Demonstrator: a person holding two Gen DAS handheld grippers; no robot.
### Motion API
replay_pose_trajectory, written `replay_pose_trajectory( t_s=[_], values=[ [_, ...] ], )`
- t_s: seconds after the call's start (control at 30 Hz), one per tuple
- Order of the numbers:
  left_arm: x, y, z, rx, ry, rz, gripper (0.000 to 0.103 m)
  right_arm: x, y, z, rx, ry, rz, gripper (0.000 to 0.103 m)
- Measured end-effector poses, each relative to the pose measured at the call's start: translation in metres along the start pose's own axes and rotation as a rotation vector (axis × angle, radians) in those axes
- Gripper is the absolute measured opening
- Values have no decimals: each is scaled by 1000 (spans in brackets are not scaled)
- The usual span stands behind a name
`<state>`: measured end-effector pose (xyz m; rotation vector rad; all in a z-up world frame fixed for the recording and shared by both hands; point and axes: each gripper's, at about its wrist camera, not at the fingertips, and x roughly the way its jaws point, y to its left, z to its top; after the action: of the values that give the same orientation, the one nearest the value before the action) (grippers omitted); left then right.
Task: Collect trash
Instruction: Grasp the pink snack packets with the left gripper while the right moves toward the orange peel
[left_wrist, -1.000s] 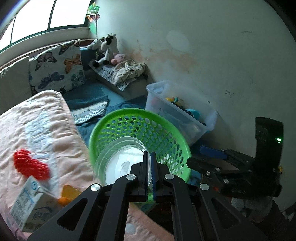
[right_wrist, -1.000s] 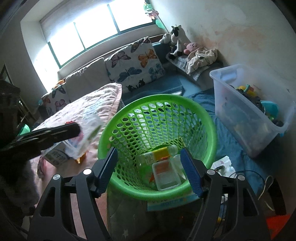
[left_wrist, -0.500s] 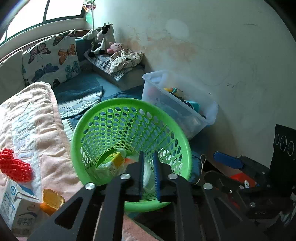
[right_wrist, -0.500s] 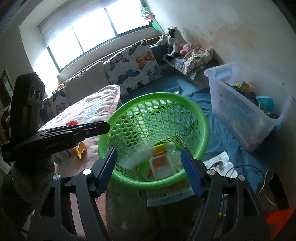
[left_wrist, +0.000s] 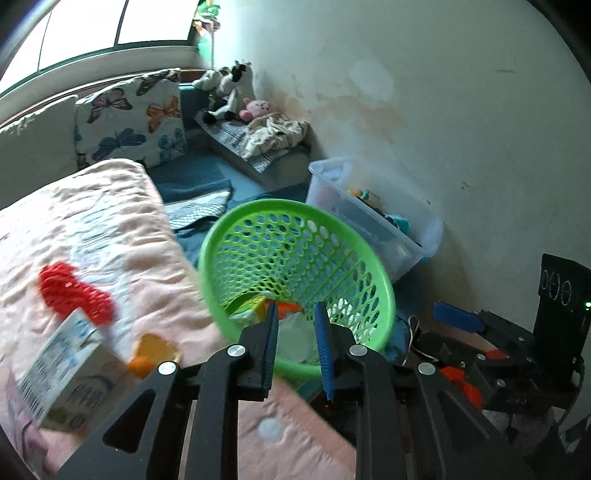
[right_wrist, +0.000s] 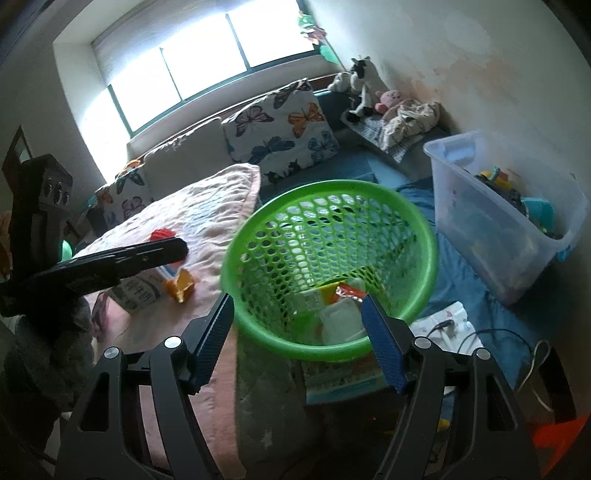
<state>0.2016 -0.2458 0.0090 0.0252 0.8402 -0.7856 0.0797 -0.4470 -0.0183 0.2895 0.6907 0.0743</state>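
A green mesh basket (left_wrist: 266, 202) (right_wrist: 332, 183) stands on the floor beside the pink blanket (left_wrist: 122, 236). It holds a clear plastic tub (right_wrist: 340, 321), a bottle and an orange wrapper. My left gripper (left_wrist: 295, 326) hovers at the basket's near rim. Its jaws are opening with nothing between them. It shows from the side in the right wrist view (right_wrist: 183, 251). My right gripper (right_wrist: 297, 306) stands open before the basket, holding nothing. On the blanket lie a milk carton (left_wrist: 62, 373) (right_wrist: 138, 291), a red mesh piece (left_wrist: 74, 295) and an orange wrapper (left_wrist: 153, 350) (right_wrist: 179, 286).
A clear storage bin (left_wrist: 369, 221) (right_wrist: 498, 229) with toys stands against the wall, right of the basket. Butterfly cushions (right_wrist: 280, 140) and plush toys (right_wrist: 360, 85) sit at the back. Cables (right_wrist: 476, 332) and a booklet (right_wrist: 343, 380) lie on the blue floor mat.
The left gripper carried a clear plastic tub from the blanket's edge over the basket, let it drop in, then drew back toward the blanket with jaws parting. The right gripper hardly moved.
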Motion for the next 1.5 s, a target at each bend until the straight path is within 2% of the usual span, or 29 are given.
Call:
replay_pose_trajectory(
  t_s=[0.07,0.23,0.47,0.57,0.63,0.83,1.07,1.2,1.3,1.5],
  values=[
    [-11,6,-5,-4,-14,20,20,1,9,0,-16,0,10,75],
    [-40,26,-22,-13,-53,75,30,5,26,0,-43,2,34,76],
    [-73,69,-41,-79,-84,151,41,12,49,0,-78,15,62,77],
    [-88,84,-52,-82,-97,195,50,18,60,1,-96,24,73,79],
    [-100,94,-59,-78,-105,222,61,22,67,1,-105,33,87,80],
    [-119,127,-79,-76,-92,272,75,40,91,0,-142,70,124,80],
    [-125,159,-90,-88,-60,291,81,69,121,-1,-205,127,170,80],
    [-121,173,-95,-63,-33,272,83,81,132,-1,-208,148,189,80],
    [-116,176,-95,-22,-12,254,85,87,138,-1,-218,159,193,80],
    [-105,169,-93,150,26,214,92,100,146,-1,-242,190,196,80]
  ],
)
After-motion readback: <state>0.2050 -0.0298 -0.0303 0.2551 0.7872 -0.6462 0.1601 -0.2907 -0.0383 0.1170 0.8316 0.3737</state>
